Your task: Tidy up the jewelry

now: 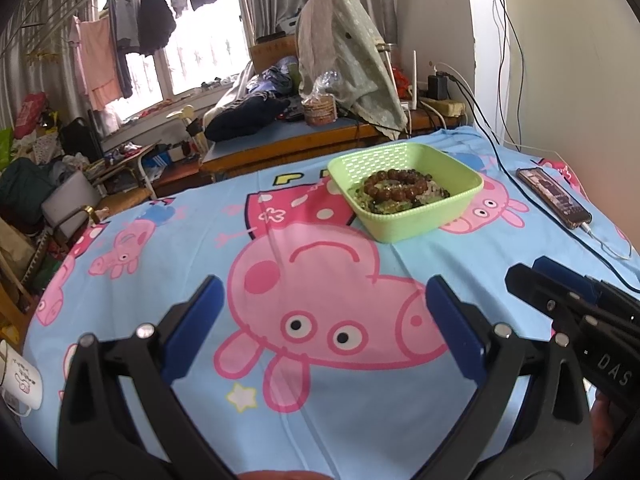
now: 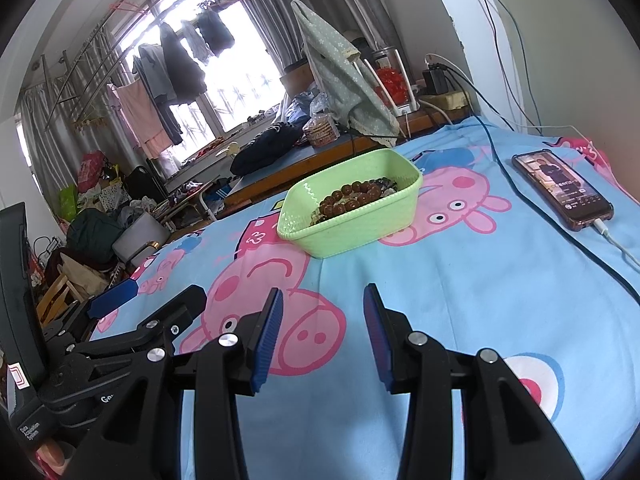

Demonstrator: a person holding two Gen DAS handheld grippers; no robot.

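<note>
A light green plastic basket (image 1: 416, 220) (image 2: 348, 236) sits on a blue sheet printed with pink cartoon pigs (image 1: 320, 320). Inside it, a brown bead bracelet (image 1: 394, 186) (image 2: 352, 200) lies on top of other green and dark beaded pieces. My left gripper (image 1: 324, 284) hovers over the sheet short of the basket, its blue pads wide apart with nothing between them. To its right my right gripper (image 2: 323, 292) also faces the basket; a narrower gap shows between its pads and nothing is in it. Each gripper shows at the edge of the other's view (image 1: 528, 270) (image 2: 154, 298).
A phone (image 1: 554, 198) (image 2: 560, 184) with its screen lit lies right of the basket, plugged into a white cable. A dark cable (image 2: 536, 216) runs across the sheet beside it. Behind the bed stands a cluttered desk with a cloth-covered object (image 1: 348, 48). The floor to the left is crowded.
</note>
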